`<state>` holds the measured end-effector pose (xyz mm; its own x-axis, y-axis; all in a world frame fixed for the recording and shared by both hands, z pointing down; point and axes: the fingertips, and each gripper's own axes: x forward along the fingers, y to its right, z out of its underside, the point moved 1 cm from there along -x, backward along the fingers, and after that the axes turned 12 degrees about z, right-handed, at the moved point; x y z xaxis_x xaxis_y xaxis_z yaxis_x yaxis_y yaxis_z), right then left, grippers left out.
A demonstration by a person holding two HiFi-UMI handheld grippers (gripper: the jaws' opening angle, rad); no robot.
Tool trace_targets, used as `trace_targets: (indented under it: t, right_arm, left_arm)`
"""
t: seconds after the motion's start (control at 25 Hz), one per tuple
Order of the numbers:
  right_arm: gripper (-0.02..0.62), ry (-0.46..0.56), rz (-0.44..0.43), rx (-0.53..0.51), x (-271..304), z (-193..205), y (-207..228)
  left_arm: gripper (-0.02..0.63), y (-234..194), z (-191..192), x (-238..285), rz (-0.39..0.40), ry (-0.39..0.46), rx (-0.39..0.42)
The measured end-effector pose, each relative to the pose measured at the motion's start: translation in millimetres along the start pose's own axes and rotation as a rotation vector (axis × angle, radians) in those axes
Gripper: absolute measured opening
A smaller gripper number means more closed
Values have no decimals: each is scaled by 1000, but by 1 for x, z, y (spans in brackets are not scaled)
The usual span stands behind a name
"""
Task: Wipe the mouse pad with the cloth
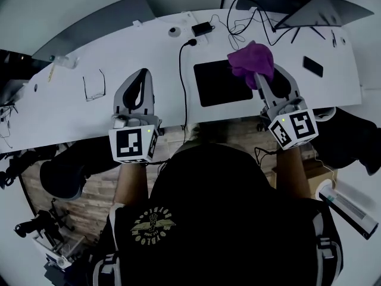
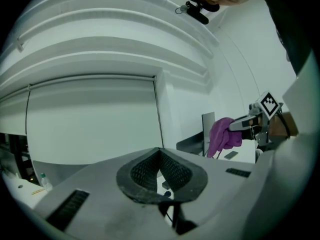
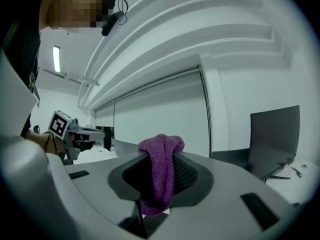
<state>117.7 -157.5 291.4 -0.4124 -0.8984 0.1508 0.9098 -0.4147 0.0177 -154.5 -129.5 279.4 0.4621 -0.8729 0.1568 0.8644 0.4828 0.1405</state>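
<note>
Long white desk (image 1: 71,109), with the rest placed from the black rectangular mouse pad (image 1: 221,83) lying flat on it. Pad mostly bare across its face.

Left of the pad, well apart and past a thin black cable (image 1: 181,82): left gripper (image 1: 143,73), held over the desk. Grey jaws pressed together at the tips, nothing between them.

At the pad's far right corner: right gripper (image 1: 258,78), jaws clamped on a crumpled purple knit cloth (image 3: 161,169). Cloth bunched up beyond the jaw tips and hanging below them. Seen from the head view, covering that far right corner of the pad. Cannot tell whether cloth and pad touch.

Farther left of the pad, beyond the left gripper: thin wire-framed glasses (image 1: 94,86), arms open, lying on the desk.

Behind the pad, near its far left corner: small black power brick (image 1: 203,27) with its lead.

Right of the pad, well apart from it: small flat black phone (image 1: 313,66).
</note>
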Motion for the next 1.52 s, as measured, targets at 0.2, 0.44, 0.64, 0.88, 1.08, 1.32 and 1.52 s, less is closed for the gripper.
trace_targets:
  t: [0.2, 0.44, 0.64, 0.88, 1.08, 1.32, 1.52]
  right_arm:
    - [92, -8, 25, 1, 31, 13, -15]
    - [92, -47, 29, 30, 62, 34, -27]
    - [92, -92, -9, 39, 84, 72, -40]
    - [92, -173, -81, 71, 110, 132, -57]
    - [92, -240, -122, 51, 135, 178, -64]
    - [92, -303, -163, 43, 158, 220, -80]
    - [92, -341, -176, 23, 179, 255, -87]
  left_arm:
    - [2, -22, 15, 18, 39, -1, -15]
    - [3, -39, 27, 42, 86, -4, -16]
    - [3, -36, 44, 57, 102, -15, -9]
    - [2, -28, 80, 71, 99, -70, -33]
    - [2, -19, 113, 81, 132, -126, -53]
    - [3, -22, 135, 91, 131, -172, -52]
    - [3, -19, 157, 108, 132, -194, -62]
